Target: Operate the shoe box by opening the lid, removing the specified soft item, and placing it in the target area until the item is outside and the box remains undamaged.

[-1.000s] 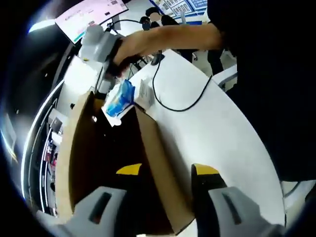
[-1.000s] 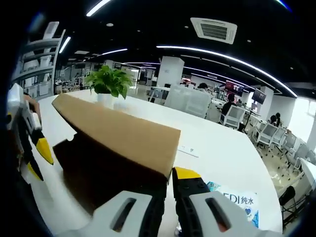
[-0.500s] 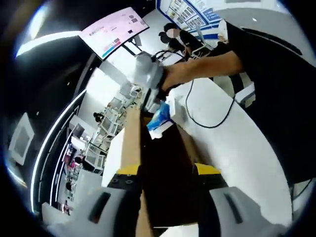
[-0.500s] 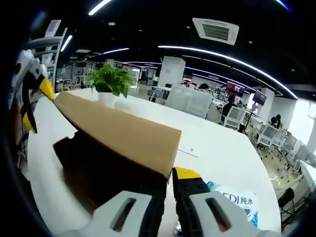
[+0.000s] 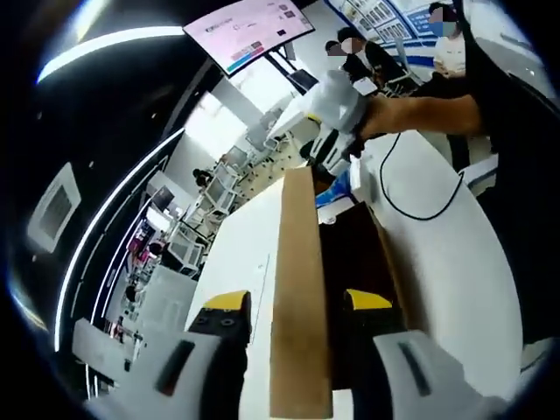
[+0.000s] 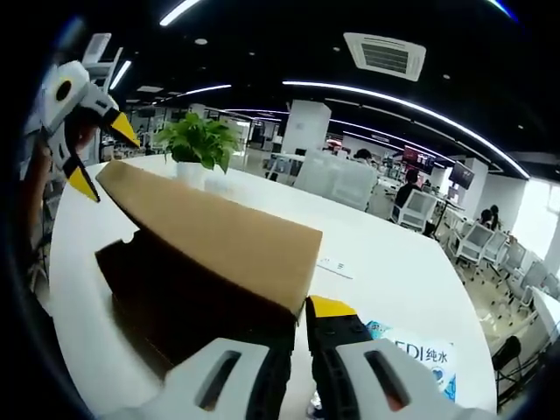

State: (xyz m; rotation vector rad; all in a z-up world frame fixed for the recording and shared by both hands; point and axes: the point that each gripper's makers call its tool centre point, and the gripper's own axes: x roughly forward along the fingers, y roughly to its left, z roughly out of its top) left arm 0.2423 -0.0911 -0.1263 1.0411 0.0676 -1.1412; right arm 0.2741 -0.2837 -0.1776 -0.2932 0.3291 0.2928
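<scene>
Left claw (image 5: 289, 306) has risen, open, straddling lid (image 5: 299, 289).

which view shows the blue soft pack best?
Right gripper view: the blue pack lies beside its jaws, printed face readable. Left gripper view gives a small blue patch past the far end of the shoe box, under the right gripper.

potted plant (image 6: 194, 144) on white table (image 6: 385, 262) | black cable (image 5: 420, 188) | wall screen (image 5: 248, 29)

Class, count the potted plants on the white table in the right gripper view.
1: a potted plant stands on the table beyond the cardboard box; others may be hidden.
</scene>
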